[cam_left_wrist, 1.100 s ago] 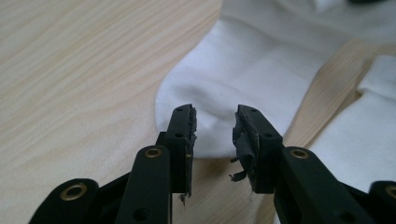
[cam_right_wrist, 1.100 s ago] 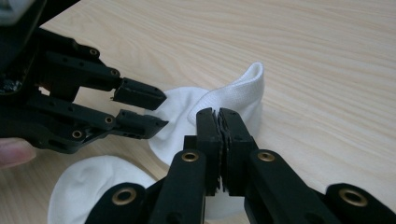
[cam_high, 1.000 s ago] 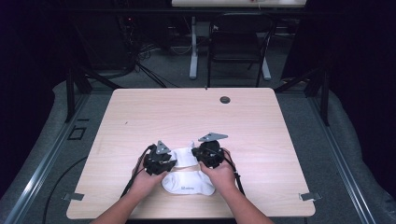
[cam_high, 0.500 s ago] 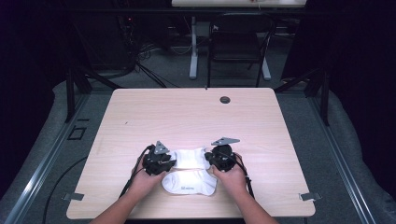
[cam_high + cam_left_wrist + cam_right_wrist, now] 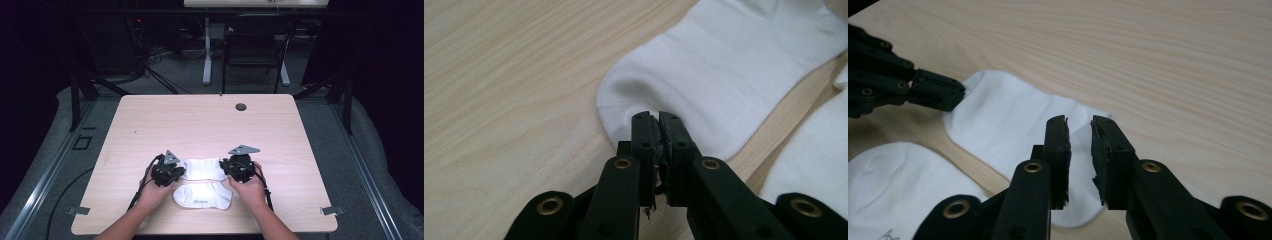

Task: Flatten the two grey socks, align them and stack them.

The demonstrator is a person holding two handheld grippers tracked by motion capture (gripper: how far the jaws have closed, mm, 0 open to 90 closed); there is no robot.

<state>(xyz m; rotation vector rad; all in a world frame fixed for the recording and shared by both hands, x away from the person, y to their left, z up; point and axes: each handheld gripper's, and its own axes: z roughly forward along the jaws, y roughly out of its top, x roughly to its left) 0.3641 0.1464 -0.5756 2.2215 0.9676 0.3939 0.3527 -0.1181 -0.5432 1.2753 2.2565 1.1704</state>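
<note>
The tabletop carries two white socks toward six o'clock, with no containers on it. The far sock stretches between both hands; the near sock lies just beside it, at its six o'clock. The left tongs are pinched closed on the far sock's rounded end. The right tongs stand slightly parted over its other end, gripping nothing. A good release likely means laying it flat, parallel to its mate.

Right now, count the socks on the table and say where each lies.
2. One sock lies between the two grippers, its end pinched in the left gripper. The other sock lies just nearer the person, between the hands. Nothing seems hidden beneath them.
</note>
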